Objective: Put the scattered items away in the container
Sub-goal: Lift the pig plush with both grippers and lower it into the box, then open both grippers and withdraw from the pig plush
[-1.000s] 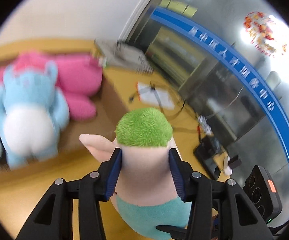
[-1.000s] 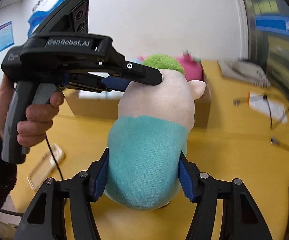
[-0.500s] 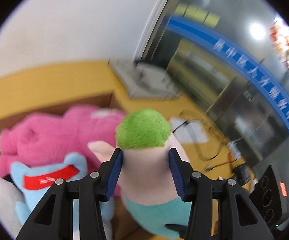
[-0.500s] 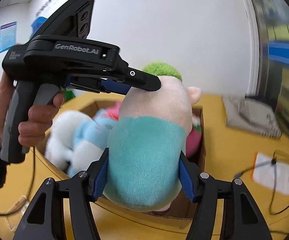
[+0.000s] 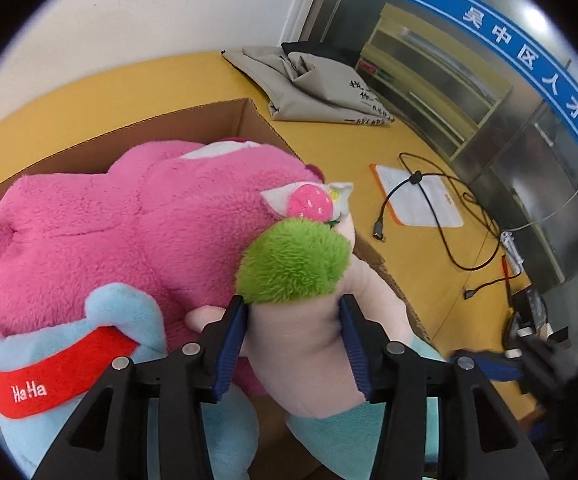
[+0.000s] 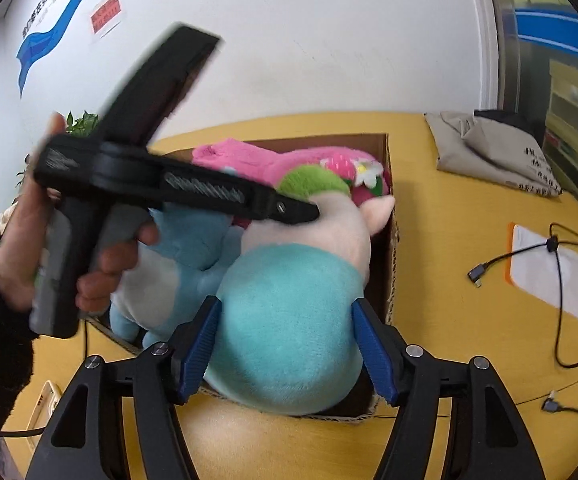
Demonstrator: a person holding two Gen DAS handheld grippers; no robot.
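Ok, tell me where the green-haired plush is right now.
The green-haired plush is over the near right corner of the cardboard box, held by both grippers, the left gripper on its head, the right gripper on its teal body, beside the pink bear.

The left gripper [image 5: 293, 334] has its two blue-padded fingers [image 5: 229, 344] pressed in against both sides of the toy's [image 5: 301, 344] head. A bare hand [image 6: 29, 252] in a dark sleeve grips its handle, reaching in from the left, level and pointing right. The right gripper [image 6: 285, 346] sits lower, its blue pads [image 6: 199, 346] clamped on the toy's teal body from either side.
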